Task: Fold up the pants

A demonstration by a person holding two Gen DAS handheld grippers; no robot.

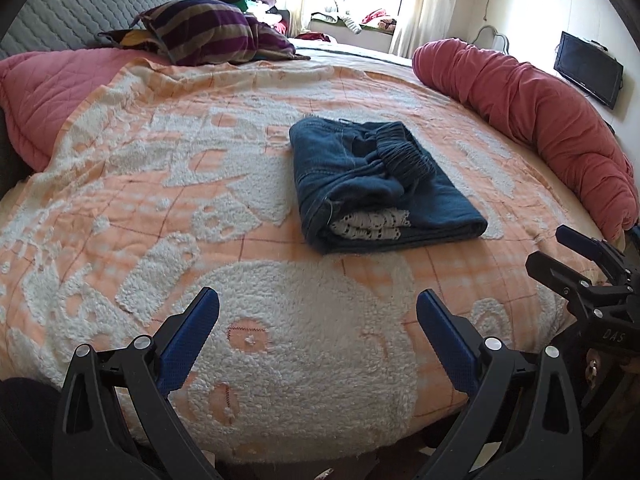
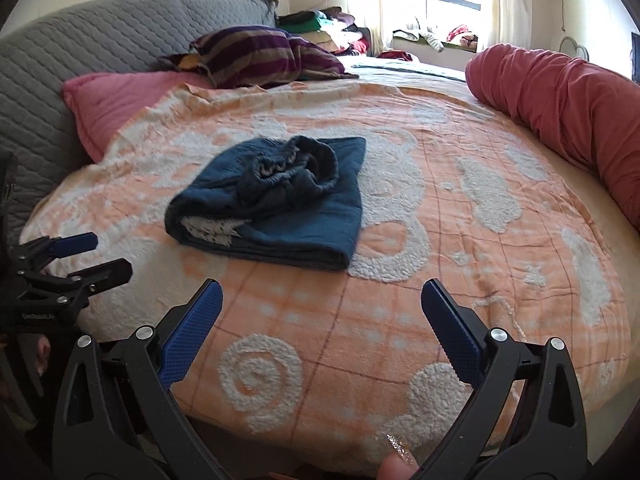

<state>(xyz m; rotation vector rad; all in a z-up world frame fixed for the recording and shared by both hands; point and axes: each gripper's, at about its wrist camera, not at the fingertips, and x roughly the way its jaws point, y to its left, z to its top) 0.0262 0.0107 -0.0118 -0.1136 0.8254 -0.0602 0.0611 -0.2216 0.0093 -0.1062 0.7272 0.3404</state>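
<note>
Both claws, left gripper [image 1: 318,320] and right gripper [image 2: 322,312], spread wide and empty near bed's front edge; folded blue pants [image 1: 372,184] mid-blanket [image 1: 160,200], red bolster [image 1: 540,120] along right edge, striped pillow [image 1: 208,30] at headboard [image 2: 100,36].

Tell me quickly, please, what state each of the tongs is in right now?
Left tongs: open, holding nothing.
Right tongs: open, holding nothing; the folded pants lie untouched on the bed.

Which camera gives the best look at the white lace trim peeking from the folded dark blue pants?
The left wrist view: the white lace trim faces it, showing its openwork between layers of the folded dark blue pants. The right wrist view shows it smaller, at an angle.
</note>
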